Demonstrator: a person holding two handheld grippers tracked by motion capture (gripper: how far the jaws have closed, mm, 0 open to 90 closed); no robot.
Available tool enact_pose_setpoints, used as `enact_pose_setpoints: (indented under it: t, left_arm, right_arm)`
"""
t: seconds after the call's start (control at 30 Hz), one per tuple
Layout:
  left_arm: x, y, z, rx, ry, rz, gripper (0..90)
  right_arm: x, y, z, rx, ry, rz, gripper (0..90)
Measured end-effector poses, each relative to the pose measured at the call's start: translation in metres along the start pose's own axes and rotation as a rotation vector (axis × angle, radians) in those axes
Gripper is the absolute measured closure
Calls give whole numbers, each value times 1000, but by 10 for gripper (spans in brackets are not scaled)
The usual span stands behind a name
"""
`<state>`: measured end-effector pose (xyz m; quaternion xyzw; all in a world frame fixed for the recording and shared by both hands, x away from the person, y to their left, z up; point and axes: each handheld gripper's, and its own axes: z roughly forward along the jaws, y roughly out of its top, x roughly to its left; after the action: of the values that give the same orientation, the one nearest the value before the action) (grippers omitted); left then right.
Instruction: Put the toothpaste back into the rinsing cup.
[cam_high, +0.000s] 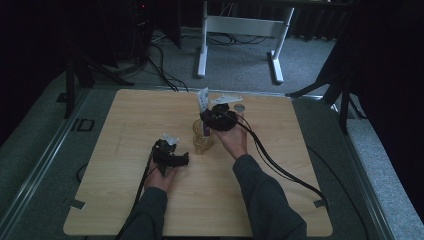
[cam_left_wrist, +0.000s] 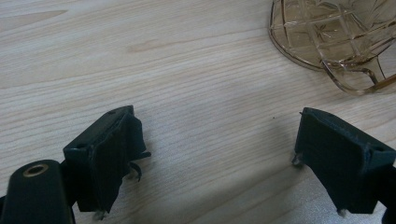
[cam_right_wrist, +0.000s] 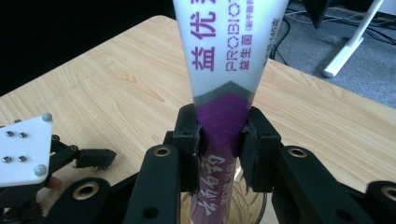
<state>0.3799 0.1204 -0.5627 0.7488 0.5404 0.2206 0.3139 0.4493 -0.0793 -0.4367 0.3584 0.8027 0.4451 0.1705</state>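
A white and purple toothpaste tube (cam_right_wrist: 223, 79) stands upright with its lower end inside an amber cut-glass cup (cam_high: 202, 137) at the middle of the wooden table (cam_high: 125, 120). My right gripper (cam_right_wrist: 219, 140) is shut on the tube's purple part, just above the cup's mouth (cam_right_wrist: 252, 205). In the high view the tube (cam_high: 202, 102) rises above that gripper (cam_high: 212, 120). My left gripper (cam_high: 182, 159) rests low on the table to the left of the cup, jaws wide open with bare wood between them. The cup's base and handle (cam_left_wrist: 336, 37) lie ahead of it at upper right.
A small round grey lid (cam_high: 239, 107) lies near the table's far edge, right of the tube. Cables trail from both grippers over the table toward the person. A white desk frame (cam_high: 240, 35) stands on the carpet beyond the table.
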Motion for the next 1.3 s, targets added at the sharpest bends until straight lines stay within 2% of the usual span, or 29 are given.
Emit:
enact_pose_setpoints:
  t: [0.47,0.63,0.8,0.83,0.93,1.03,1.17,1.3]
  left_arm:
    - [0,0,0,-1,1,0,129]
    - [0,0,0,-1,0,0,129]
    - [0,0,0,0,0,1,129]
    - [0,0,0,0,0,1,129]
    - [0,0,0,0,1,2,129]
    - [0,0,0,0,1,2,129]
    - [0,0,0,0,1,0,129]
    - [0,0,0,0,1,1,129]
  right_arm:
    - [1,-7,6,47,3,-10,703]
    - [2,-12,11,85,-13,-36,698]
    - [5,-22,17,131,-36,-84,680]
    - [6,-24,17,121,-33,-96,676]
    - [6,-23,16,112,-16,-86,634]
    - [6,-21,13,106,-19,-103,606]
    - [6,-25,14,131,-29,-121,594]
    - [4,-31,15,126,-13,-105,595]
